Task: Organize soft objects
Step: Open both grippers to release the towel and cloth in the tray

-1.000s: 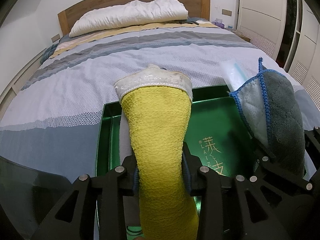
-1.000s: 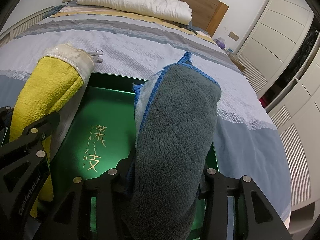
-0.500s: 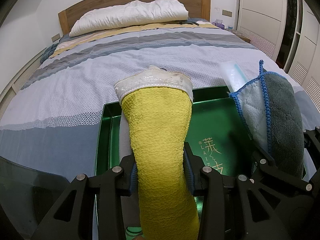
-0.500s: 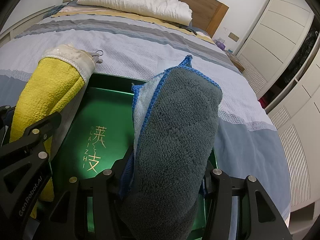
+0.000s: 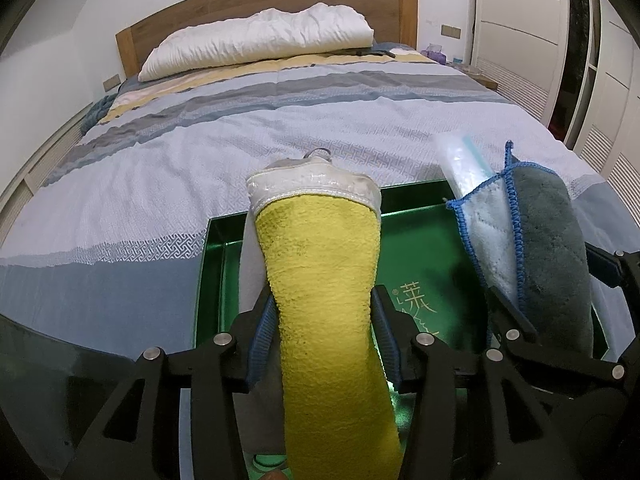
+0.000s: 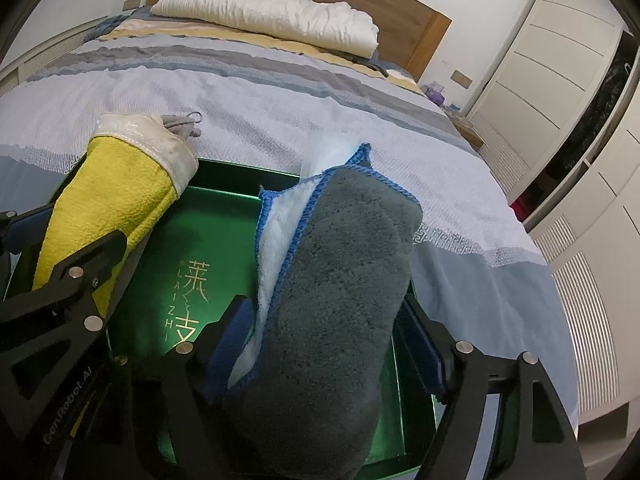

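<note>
A rolled yellow towel (image 5: 320,280) with a white band at its tip leans over the left side of a green tray (image 5: 420,248) on the bed. My left gripper (image 5: 324,320) is around its middle; the jaws are opening and the pads still touch its sides. A rolled grey towel (image 6: 344,272) with blue edging and a white lining lies along the tray's (image 6: 208,232) right side. My right gripper (image 6: 328,328) straddles it, its jaws opening wide and its pads standing off the cloth. Each view also shows the other roll, the grey towel (image 5: 552,248) and the yellow towel (image 6: 112,200).
The tray sits near the foot of a bed with a striped blue-grey cover (image 5: 280,120). A white pillow (image 5: 260,40) lies by the wooden headboard. A clear plastic bag (image 5: 464,164) lies just beyond the tray. White wardrobe doors (image 6: 560,60) stand to the right.
Both pairs of jaws have spread, the right far more than the left. The grey towel has puffed out and settled into the tray. Neither hand has moved.
</note>
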Available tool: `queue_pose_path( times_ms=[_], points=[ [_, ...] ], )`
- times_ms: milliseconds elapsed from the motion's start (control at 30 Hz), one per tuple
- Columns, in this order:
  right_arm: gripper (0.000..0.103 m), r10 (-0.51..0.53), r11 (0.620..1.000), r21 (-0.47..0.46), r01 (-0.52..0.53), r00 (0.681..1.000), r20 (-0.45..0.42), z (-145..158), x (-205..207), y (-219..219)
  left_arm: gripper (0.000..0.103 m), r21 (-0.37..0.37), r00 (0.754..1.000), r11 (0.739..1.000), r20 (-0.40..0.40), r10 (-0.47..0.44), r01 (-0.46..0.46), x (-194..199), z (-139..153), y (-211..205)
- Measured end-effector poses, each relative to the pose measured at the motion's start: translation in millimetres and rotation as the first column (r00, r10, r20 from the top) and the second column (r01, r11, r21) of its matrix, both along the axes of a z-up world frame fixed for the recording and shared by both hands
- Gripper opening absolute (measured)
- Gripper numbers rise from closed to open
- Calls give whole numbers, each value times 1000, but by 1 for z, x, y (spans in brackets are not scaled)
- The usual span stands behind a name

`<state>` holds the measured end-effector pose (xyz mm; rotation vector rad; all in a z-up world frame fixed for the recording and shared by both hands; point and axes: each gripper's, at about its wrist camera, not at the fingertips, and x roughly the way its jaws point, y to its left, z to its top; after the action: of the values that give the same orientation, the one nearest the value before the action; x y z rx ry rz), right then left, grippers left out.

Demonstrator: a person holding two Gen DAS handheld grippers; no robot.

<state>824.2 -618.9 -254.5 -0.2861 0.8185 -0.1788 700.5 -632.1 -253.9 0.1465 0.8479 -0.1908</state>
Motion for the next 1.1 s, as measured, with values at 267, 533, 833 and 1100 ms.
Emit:
queue_pose_path(
  times_ms=[267,533,833,1100],
  points=[
    [87,-4,1000,6,4,1000,19,4,-5,-1,46,-15,1000,1000,10,18,-18,1,5,5],
    [98,-9,1000,11,9,999,32,8,-8,2,59,-28,999,999,23,26,-25,0,11,13],
    [103,-34,999,-19,35,997,64,17,-12,3,62,-39,999,999,27,39,-38,-1,20,20],
    [103,-44,998,-42,48,995,91,26,-19,11,63,-54,998,997,27,51,-49,-4,28,25]
  ],
)
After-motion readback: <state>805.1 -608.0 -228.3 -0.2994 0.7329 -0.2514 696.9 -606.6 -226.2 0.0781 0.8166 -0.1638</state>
